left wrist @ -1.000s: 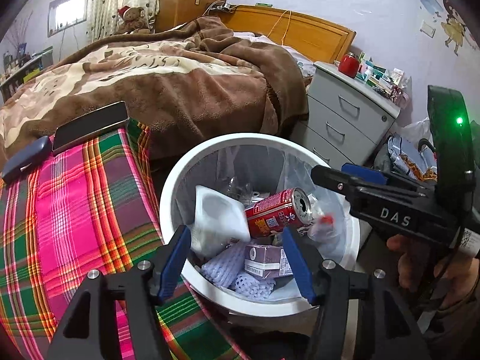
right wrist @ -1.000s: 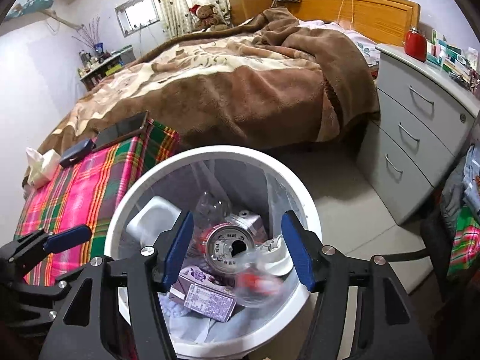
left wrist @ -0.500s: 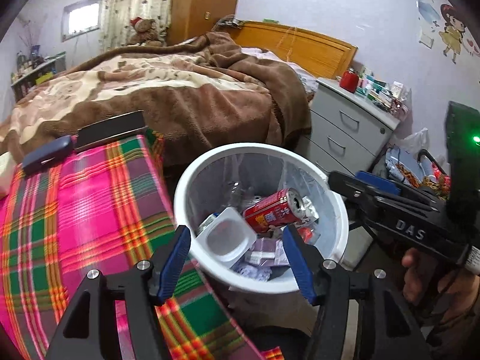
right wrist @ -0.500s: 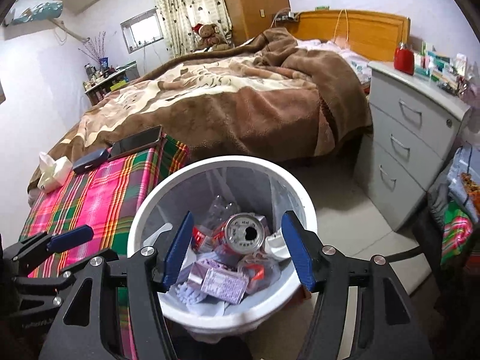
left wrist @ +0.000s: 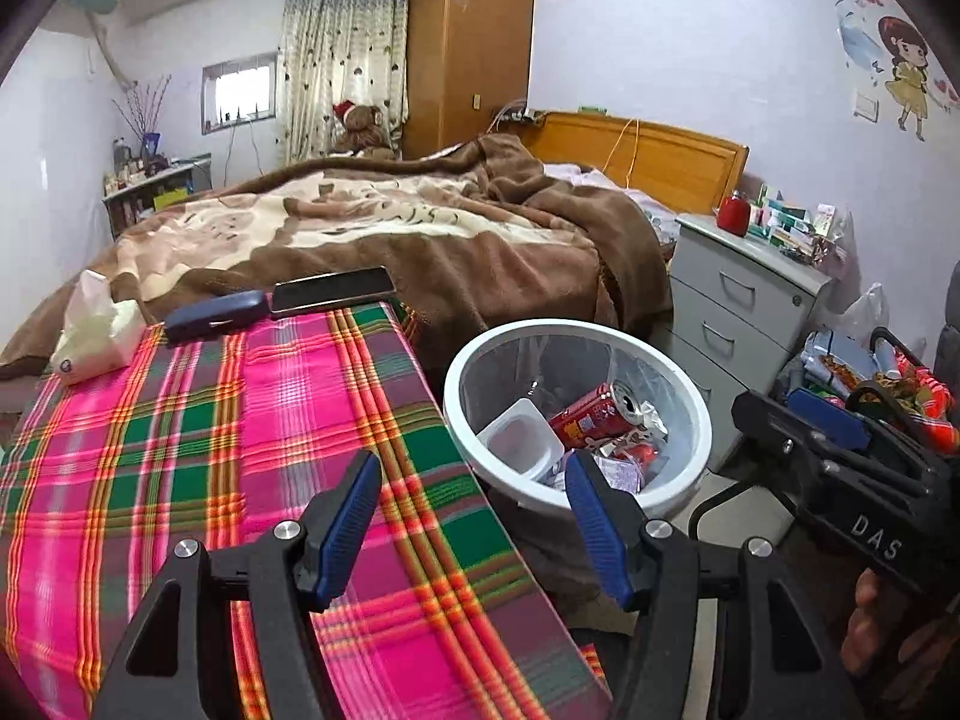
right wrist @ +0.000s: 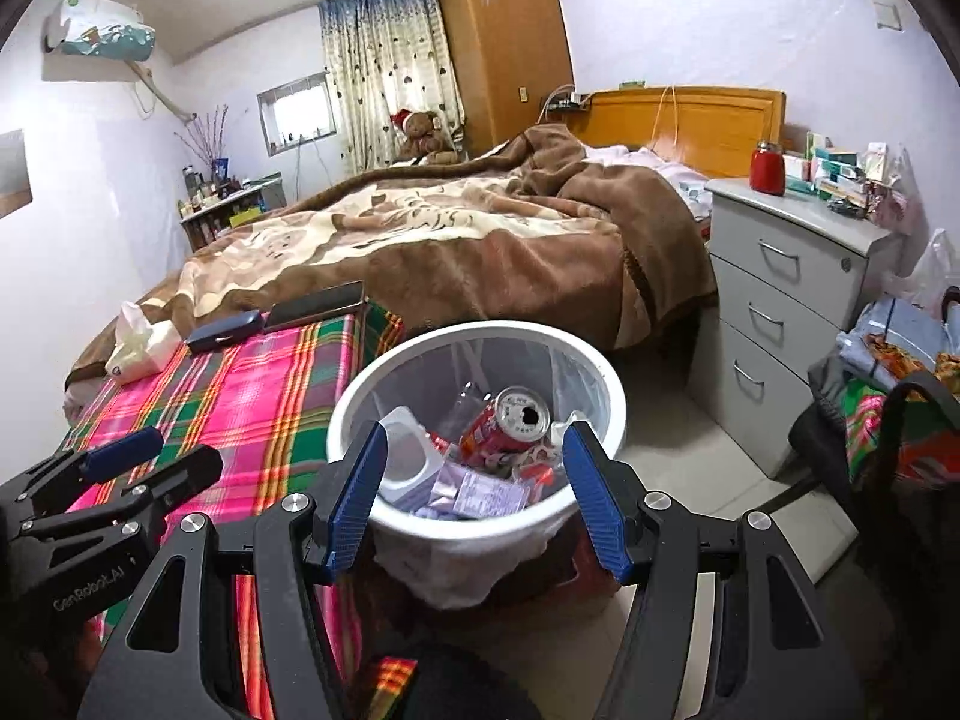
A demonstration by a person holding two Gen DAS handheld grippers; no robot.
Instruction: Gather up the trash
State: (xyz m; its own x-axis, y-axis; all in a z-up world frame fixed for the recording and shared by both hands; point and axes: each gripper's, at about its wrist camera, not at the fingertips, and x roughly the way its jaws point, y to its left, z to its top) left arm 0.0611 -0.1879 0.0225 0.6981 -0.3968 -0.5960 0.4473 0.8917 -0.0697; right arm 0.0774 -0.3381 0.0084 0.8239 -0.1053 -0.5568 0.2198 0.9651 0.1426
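A white trash bin with a clear liner stands on the floor beside the plaid-covered table. Inside lie a red drink can, a white plastic tub, a purple carton and other wrappers. My left gripper hovers open over the table's edge, nothing between its blue pads. My right gripper is open too, empty, held above and short of the bin's near rim.
The plaid cloth carries a phone, a dark glasses case and a tissue pack at its far end. A bed lies behind, grey drawers to the right, bags on the floor.
Both grippers have drawn back and risen away from the bin, which now looks smaller and farther. More of the plaid table has come into view. The jaws kept their width.
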